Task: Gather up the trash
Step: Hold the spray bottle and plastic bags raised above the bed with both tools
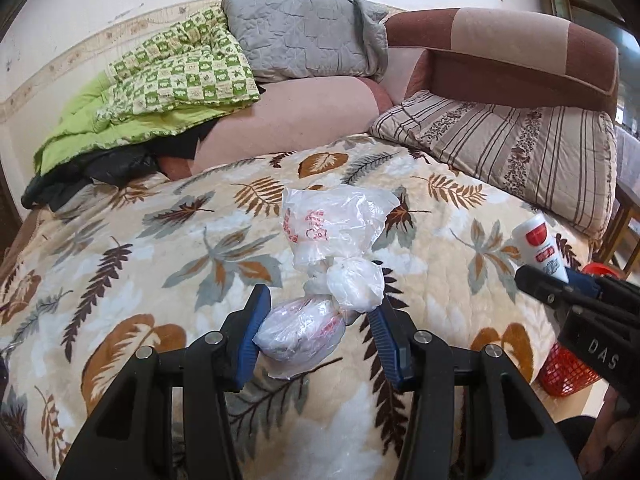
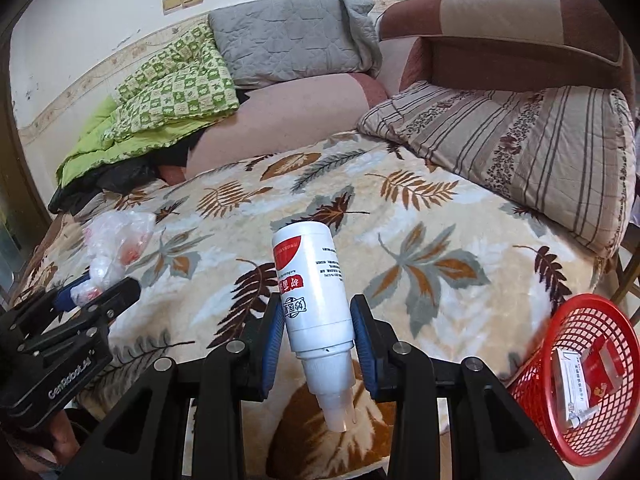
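Note:
A crumpled clear plastic bag [image 1: 340, 224] with red print lies on the leaf-patterned blanket [image 1: 140, 248]. Its knotted lower bundle sits between the blue pads of my left gripper [image 1: 320, 302], which is shut on it. From the right wrist view that gripper [image 2: 100, 286] and the plastic bag [image 2: 116, 236] show at the left. My right gripper [image 2: 318, 308] is shut on a white bottle [image 2: 316, 292] with a red label, cap pointing toward the camera, above the blanket [image 2: 420, 220]. The left wrist view shows this gripper [image 1: 560, 276] and the white bottle [image 1: 538, 244] at the right edge.
A red mesh basket [image 2: 532, 384] holding small boxes stands beyond the blanket's right edge, also seen as the red basket [image 1: 568, 372]. A striped cushion [image 2: 520, 152], a grey pillow [image 2: 288, 44], a green quilt [image 2: 168, 92] and a brown sofa arm [image 2: 520, 32] line the back.

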{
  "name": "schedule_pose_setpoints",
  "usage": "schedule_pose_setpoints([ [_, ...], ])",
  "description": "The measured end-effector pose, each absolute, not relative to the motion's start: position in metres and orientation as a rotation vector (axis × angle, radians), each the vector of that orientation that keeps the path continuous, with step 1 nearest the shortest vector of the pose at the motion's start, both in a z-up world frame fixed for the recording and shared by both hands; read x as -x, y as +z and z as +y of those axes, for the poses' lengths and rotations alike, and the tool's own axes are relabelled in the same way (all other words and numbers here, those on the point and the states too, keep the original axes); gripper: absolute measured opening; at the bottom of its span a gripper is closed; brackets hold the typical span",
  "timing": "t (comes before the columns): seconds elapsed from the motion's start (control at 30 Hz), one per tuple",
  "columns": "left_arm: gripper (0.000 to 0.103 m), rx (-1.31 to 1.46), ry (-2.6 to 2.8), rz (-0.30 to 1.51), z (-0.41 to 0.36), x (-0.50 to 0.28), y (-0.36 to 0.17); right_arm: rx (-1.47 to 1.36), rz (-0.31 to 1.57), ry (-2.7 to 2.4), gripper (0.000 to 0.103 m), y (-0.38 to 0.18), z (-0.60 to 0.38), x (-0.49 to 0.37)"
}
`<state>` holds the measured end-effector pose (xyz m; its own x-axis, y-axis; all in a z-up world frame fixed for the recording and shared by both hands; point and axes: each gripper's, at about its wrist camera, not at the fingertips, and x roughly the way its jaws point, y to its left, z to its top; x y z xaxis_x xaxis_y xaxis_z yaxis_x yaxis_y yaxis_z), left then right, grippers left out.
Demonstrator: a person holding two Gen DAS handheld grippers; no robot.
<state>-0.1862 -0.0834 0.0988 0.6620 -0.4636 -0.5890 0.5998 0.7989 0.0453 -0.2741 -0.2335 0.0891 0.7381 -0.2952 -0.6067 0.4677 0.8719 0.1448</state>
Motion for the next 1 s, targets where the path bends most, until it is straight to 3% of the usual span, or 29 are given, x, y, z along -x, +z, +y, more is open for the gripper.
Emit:
schedule_pose_setpoints([
  [1.0, 0.048, -0.230, -0.603, 0.626, -0.078, 0.183, 0.090, -0.307, 0.631, -0.433, 0.032, 0.086, -0.236, 0.273],
])
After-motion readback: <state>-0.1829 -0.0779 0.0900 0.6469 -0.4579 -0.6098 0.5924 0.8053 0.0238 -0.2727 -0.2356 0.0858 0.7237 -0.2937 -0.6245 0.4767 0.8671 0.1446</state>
